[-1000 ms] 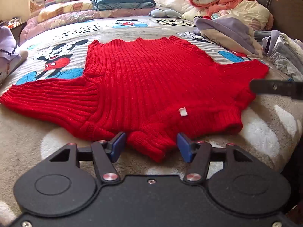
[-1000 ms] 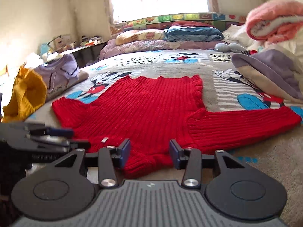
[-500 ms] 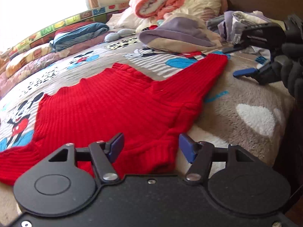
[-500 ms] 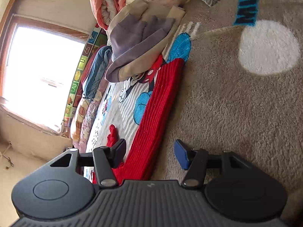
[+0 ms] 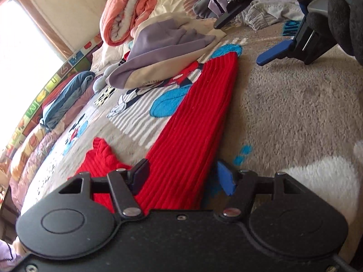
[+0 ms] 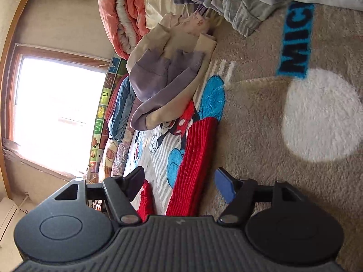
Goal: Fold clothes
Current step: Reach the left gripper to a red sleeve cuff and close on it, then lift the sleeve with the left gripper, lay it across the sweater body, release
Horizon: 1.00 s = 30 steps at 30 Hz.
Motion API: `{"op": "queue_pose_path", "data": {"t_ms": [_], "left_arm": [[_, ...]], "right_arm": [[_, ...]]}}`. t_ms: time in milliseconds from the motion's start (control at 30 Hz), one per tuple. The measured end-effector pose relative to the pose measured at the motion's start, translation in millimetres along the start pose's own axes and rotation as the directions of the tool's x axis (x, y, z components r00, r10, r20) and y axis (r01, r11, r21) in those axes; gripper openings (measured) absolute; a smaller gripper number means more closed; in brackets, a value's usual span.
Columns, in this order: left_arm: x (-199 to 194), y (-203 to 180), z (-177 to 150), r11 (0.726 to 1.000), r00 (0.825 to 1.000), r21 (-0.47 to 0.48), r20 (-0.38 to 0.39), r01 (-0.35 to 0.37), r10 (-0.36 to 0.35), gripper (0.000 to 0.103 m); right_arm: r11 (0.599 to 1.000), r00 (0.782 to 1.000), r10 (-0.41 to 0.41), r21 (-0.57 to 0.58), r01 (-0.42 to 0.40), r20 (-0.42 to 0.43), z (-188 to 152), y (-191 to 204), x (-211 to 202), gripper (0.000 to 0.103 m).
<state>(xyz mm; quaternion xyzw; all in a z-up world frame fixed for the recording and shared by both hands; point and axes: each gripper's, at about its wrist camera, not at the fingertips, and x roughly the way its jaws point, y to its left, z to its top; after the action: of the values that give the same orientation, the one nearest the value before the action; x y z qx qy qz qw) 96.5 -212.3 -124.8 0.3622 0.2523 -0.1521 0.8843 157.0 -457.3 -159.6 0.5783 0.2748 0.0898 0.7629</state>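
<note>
A red ribbed knit sweater (image 5: 195,122) lies flat on the bed. Its right sleeve runs away from me toward the cuff (image 5: 224,63). My left gripper (image 5: 182,176) is open, its jaws on either side of the sleeve near the armpit. My right gripper (image 6: 179,181) is open too, rolled sideways, its jaws on either side of the same sleeve (image 6: 195,158) further out. In the left wrist view the right gripper (image 5: 279,52) hovers above the blanket beyond the cuff.
The bed carries a beige Mickey Mouse blanket (image 5: 295,113). A purple and cream garment (image 5: 163,52) lies next to the sleeve. Grey clothes (image 6: 249,4) and a rolled pink quilt (image 5: 127,15) are piled behind. A bright window (image 6: 56,113) is at the left.
Both grippers swung from the sweater's collar edge over to its right sleeve and rolled sideways. Both stayed open. The sweater has not moved.
</note>
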Motion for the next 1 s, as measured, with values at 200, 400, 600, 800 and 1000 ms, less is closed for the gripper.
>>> {"op": "queue_pose_path", "data": {"t_ms": [200,400,600,800,1000], "left_arm": [[25.6,-20.2,34.7,0.996,1.0,0.085,0.012,-0.021,0.02,0.063],[43.6,-43.4,61.4,0.979,0.997,0.19,0.034,-0.077,0.071,0.059],[67.9,-66.3,87.2,0.953,0.993,0.279,0.044,-0.118,0.11,0.039],[69.1,-57.0,98.3,0.978,0.997,0.191,0.027,-0.083,0.079,0.009],[26.9,20.9,102.2,0.988,0.996,-0.153,0.09,-0.015,0.029,0.008]], "right_arm": [[0.982,0.997,0.069,0.176,-0.074,0.037,16.1,-25.9,-15.3,0.071],[0.96,0.991,0.101,0.252,-0.12,0.088,26.5,-40.7,-26.2,0.071],[0.911,0.977,0.146,0.364,-0.194,0.154,33.7,-65.0,-36.3,0.069],[0.917,0.972,0.146,0.344,-0.203,0.186,34.6,-65.2,-34.6,0.069],[0.969,0.976,0.123,0.193,-0.157,0.178,27.3,-41.7,-33.2,0.071]]}}
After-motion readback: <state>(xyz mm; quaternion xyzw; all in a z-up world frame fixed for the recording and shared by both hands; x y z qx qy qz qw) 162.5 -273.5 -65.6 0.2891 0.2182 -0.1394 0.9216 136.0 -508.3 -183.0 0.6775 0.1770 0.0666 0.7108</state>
